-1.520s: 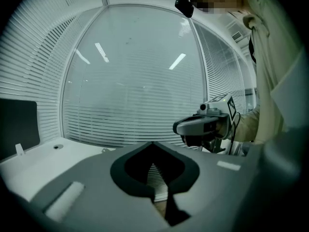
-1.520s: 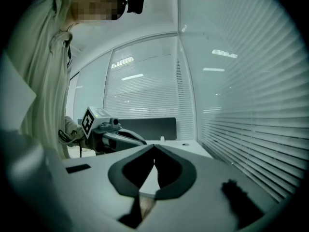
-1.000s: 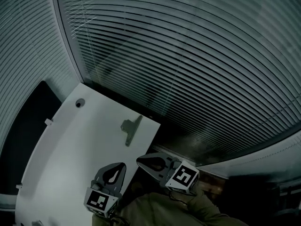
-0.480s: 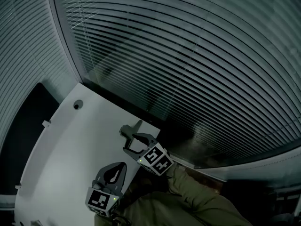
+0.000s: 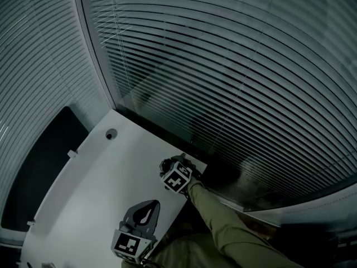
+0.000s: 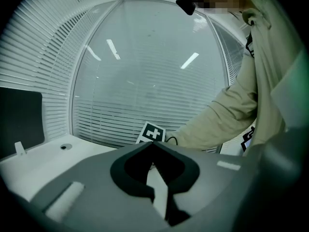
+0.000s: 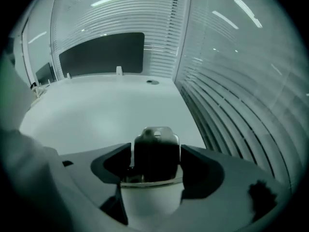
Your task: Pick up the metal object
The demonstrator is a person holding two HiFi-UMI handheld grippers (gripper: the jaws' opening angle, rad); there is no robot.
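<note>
**Right tongs (image 7: 156, 153), own view.** The jaws are opening and stand wide. I see the small grey metal object with a rounded upright tab (image 7: 155, 146) directly between them, a narrow gap showing on either side. The pads do not press on it, so I read these tongs as released. The object sits low between the jaws on the white desk (image 5: 100, 183), at the desk edge nearest the grey slatted blinds (image 5: 234, 82).

**Arm pose, head view.** The olive-green sleeve (image 5: 223, 228) stretches forward, carrying the right tongs well ahead of the left tongs (image 6: 152, 144). These are by the desk's near edge, pointing ahead. Their jaws are clenched tip to tip with nothing between them.

**Markings.** Each tongs carries a cube of black-and-white square markers. The right one (image 6: 152, 133) shows just beyond the left tongs' tips.
</note>
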